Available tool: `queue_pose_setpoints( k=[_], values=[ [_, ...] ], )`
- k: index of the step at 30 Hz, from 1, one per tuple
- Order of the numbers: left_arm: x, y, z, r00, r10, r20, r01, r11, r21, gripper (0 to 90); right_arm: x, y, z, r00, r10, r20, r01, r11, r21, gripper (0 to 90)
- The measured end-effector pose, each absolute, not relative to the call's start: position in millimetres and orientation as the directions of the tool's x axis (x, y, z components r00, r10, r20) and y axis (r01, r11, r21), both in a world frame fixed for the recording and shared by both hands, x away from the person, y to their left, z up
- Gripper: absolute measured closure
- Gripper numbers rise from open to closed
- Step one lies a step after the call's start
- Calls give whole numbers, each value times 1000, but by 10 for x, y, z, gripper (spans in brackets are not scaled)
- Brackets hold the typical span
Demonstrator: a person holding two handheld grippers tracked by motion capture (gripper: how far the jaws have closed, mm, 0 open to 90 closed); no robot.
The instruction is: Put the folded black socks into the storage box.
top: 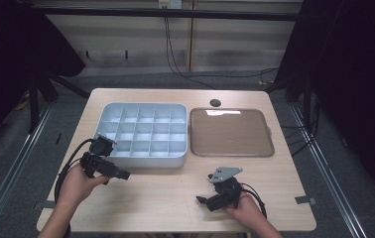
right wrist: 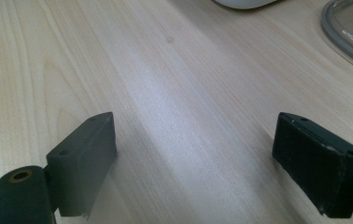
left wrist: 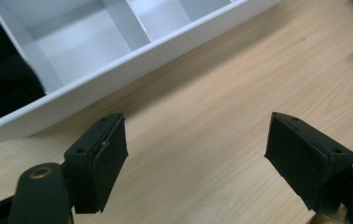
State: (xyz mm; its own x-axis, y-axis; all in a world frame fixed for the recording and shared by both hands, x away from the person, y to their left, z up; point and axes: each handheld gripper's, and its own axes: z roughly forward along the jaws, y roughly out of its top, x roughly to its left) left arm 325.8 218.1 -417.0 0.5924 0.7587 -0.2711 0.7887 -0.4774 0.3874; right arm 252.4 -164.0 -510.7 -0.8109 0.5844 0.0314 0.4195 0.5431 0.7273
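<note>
Pale wooden table (top: 175,193) bears my white compartmented plastic tray (top: 143,133), just beside my left gripper (left wrist: 195,154); its jaws gape empty. My right gripper (right wrist: 193,163) gapes too, near the clear flat lid (top: 231,132).

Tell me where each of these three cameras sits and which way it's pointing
High view: above the person's side, looking forward and down on the table; both forearms, left gripper and right gripper show.
Left gripper view: rides the left gripper, looking along its open jaws at bare wood and the white compartment tray.
Right gripper view: rides the right gripper, open jaws over wood, the clear lid at upper right.
Shared: both gripper views show the wooden tabletop; the high view shows tray and lid together.
</note>
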Motion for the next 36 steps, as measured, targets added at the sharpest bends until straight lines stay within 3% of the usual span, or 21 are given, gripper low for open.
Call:
queue_pose_setpoints(
  k=[23,36],
  values=[
    [3146,2050,-4543,613,728,-307,779,-492,389,206,2524,-1640,-5108,-811,584,32,419,543,728,132],
    [3101,1940,-4704,654,707,-269,742,-529,411,208,2524,-1641,-5107,-811,584,32,420,543,727,132]
  ],
)
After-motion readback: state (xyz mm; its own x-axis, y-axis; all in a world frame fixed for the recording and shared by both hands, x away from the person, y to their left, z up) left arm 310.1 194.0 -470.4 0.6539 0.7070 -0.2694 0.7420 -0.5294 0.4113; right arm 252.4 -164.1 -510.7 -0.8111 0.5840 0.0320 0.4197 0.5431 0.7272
